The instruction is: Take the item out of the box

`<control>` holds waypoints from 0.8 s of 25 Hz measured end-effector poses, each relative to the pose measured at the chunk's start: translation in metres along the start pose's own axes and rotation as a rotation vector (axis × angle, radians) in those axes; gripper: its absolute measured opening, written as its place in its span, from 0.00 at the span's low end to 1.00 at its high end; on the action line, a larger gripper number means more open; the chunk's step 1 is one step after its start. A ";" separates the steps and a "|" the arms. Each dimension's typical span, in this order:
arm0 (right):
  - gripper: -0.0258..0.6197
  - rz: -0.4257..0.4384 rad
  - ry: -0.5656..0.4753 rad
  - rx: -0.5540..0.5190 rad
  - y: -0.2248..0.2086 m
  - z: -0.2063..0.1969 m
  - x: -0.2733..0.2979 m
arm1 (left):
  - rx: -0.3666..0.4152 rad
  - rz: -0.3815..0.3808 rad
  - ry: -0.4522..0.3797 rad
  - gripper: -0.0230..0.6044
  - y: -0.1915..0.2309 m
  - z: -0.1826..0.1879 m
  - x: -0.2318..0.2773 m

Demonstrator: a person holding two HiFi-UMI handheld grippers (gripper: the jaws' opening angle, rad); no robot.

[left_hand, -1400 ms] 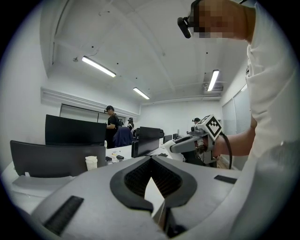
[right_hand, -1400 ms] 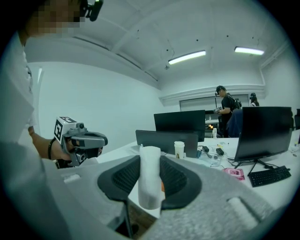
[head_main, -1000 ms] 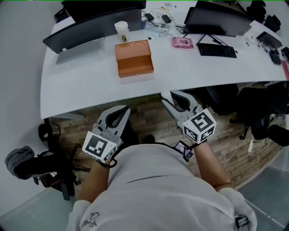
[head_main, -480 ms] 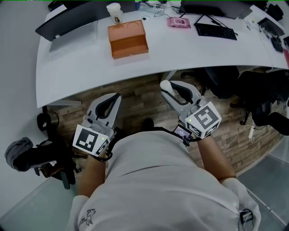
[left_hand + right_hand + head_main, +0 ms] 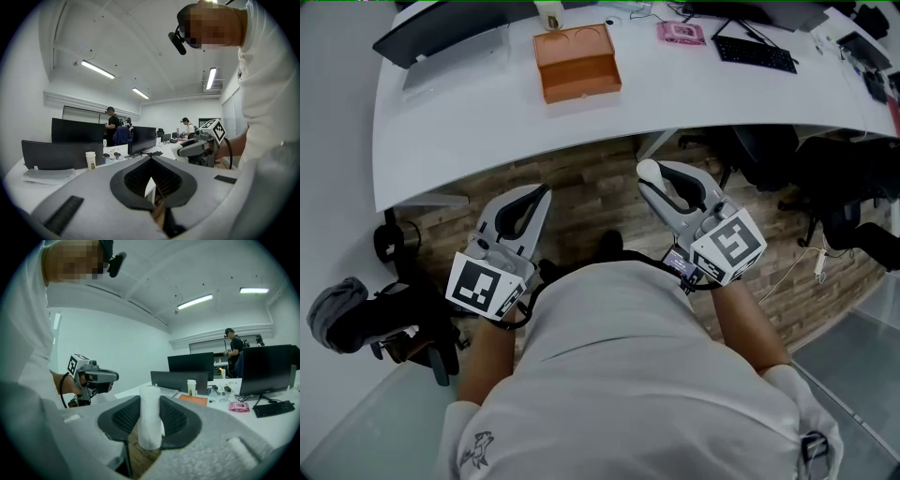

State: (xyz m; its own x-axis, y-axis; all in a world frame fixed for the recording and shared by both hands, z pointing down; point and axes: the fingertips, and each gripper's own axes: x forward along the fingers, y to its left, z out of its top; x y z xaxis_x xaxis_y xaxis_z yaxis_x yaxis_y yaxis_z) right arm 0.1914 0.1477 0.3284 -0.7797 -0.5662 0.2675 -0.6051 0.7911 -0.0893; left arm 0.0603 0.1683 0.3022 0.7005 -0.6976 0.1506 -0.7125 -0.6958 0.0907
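Right tool [image 5: 654,183] clamped on a white roll [image 5: 150,420], jaws kept fairly wide by it; roll stands up between the pads in the right gripper view, top end poking above the jaws. Roll hangs over the wood floor [image 5: 591,202] on the near side of the desk [image 5: 487,131], well apart from the orange box [image 5: 578,61]. Left tool [image 5: 542,194] closed tip to tip, nothing in it; also over the floor, beside the right tool, both in front of the person's white shirt [image 5: 619,375]. Box sits on the desk toward its far edge, two round recesses in its upper part; paper cup [image 5: 191,386] just behind it. Pink pack [image 5: 680,34] and black keyboard [image 5: 754,53] further right on the desk; dark monitor [image 5: 441,33] at the far left edge. People stand at far desks in both gripper views.
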 end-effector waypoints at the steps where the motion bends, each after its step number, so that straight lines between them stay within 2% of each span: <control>1: 0.24 0.000 -0.003 0.000 0.005 0.002 0.004 | 0.002 -0.002 -0.001 0.03 0.002 0.000 -0.006; 13: 0.24 -0.022 -0.036 -0.003 0.064 0.023 0.037 | 0.037 -0.042 -0.033 0.03 0.019 0.014 -0.066; 20: 0.24 -0.027 -0.037 -0.005 0.070 0.026 0.038 | 0.036 -0.046 -0.043 0.03 0.020 0.018 -0.072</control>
State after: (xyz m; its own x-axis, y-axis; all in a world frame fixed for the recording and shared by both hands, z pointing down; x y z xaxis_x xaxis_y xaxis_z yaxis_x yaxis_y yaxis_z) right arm 0.1151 0.1757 0.3075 -0.7687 -0.5953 0.2338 -0.6251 0.7766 -0.0781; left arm -0.0033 0.2013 0.2757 0.7345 -0.6705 0.1050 -0.6777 -0.7328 0.0611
